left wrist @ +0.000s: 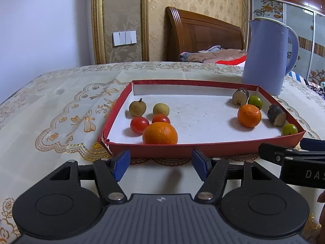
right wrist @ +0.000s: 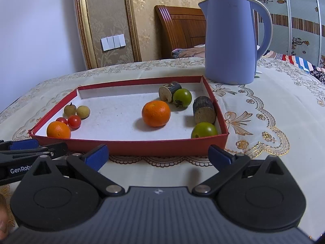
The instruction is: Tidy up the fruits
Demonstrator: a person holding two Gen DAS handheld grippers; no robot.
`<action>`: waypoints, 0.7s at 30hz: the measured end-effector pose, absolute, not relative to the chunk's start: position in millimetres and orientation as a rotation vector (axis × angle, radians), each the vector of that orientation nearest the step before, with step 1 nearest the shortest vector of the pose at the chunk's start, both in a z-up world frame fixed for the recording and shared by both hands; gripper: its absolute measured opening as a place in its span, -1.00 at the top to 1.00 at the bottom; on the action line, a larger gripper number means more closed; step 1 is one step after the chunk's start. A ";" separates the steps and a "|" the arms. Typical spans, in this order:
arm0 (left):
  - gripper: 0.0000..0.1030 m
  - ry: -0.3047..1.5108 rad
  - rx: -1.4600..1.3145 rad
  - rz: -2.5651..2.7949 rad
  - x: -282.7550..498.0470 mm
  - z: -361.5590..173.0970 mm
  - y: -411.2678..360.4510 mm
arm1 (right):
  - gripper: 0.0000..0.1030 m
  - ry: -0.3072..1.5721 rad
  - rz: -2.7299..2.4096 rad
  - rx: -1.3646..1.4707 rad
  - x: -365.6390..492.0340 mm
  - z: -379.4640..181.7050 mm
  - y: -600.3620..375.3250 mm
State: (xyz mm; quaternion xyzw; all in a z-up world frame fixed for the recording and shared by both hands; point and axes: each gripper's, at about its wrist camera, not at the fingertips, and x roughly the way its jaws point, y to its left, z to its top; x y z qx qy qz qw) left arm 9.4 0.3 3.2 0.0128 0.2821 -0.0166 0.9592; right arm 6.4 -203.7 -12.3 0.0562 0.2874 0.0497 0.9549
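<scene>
While both tools (left wrist: 160,163) (right wrist: 159,155) gape empty, the red tray (right wrist: 130,147) lies long side toward them, fruit inside.

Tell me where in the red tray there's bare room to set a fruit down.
The red tray is bare through its middle, between the tomatoes on the left and the loose orange, and along the back wall. The left front corner around the other orange and the right side by the cane pieces are crowded.
</scene>
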 end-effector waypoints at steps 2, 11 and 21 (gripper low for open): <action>-0.28 0.566 0.032 -0.030 8.7 3.5 -0.4 | -1.00 0.582 0.102 0.113 6.3 -12.2 -203.5; -0.38 0.553 0.037 -0.032 7.2 4.4 -1.8 | -1.00 0.583 0.102 0.114 6.6 -12.7 -203.2; -0.38 0.556 0.039 -0.030 7.3 3.8 -2.1 | -1.00 0.588 0.102 0.113 6.9 -13.2 -203.2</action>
